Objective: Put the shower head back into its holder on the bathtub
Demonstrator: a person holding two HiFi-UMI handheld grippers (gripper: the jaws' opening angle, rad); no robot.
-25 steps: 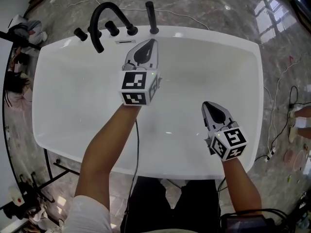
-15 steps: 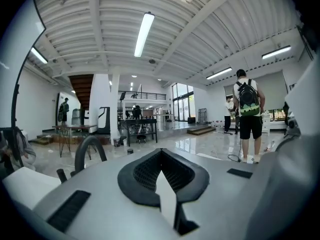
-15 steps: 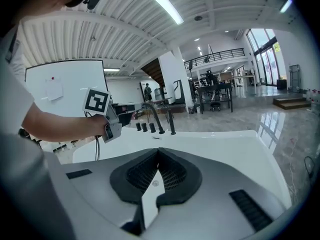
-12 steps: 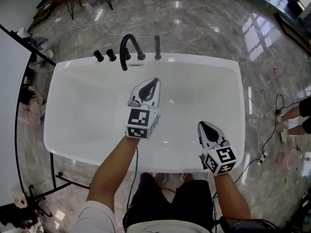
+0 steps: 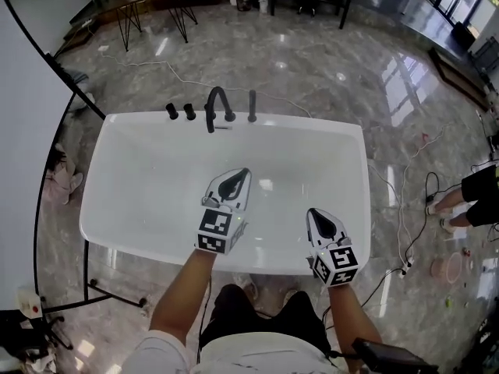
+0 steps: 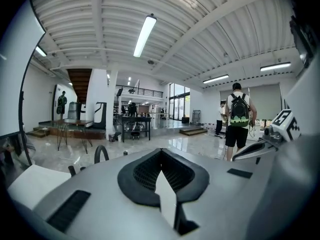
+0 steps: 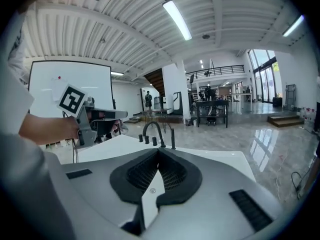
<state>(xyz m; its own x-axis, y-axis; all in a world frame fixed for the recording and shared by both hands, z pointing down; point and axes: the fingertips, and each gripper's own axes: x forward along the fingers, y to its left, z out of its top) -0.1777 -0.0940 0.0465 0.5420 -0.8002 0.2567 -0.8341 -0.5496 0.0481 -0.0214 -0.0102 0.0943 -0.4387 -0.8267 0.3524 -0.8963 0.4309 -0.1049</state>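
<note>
The black shower head (image 5: 252,106) stands upright on the far rim of the white bathtub (image 5: 109,232), just right of the black arched faucet (image 5: 217,104) and two knobs (image 5: 181,112). My left gripper (image 5: 245,171) hangs over the middle of the tub, shut and empty, well short of the shower head. Over the tub's near right part, my right gripper (image 5: 310,211) has its jaws together with nothing in them. The right gripper view looks past its jaw tips (image 7: 158,151) at the faucet (image 7: 152,132) and shower head (image 7: 173,138). The left gripper (image 6: 161,150) points level across the room.
Cables trail over the glossy marble floor (image 5: 335,61) behind and right of the tub. A person's legs (image 5: 475,197) stand at the right edge, and another person with a backpack (image 6: 239,116) stands farther off. A white panel on a black frame (image 5: 23,68) is left of the tub.
Both grippers have risen and drawn back from the faucet end toward the tub's near rim, still shut and empty. The head view has pulled away, so the tub looks smaller.
</note>
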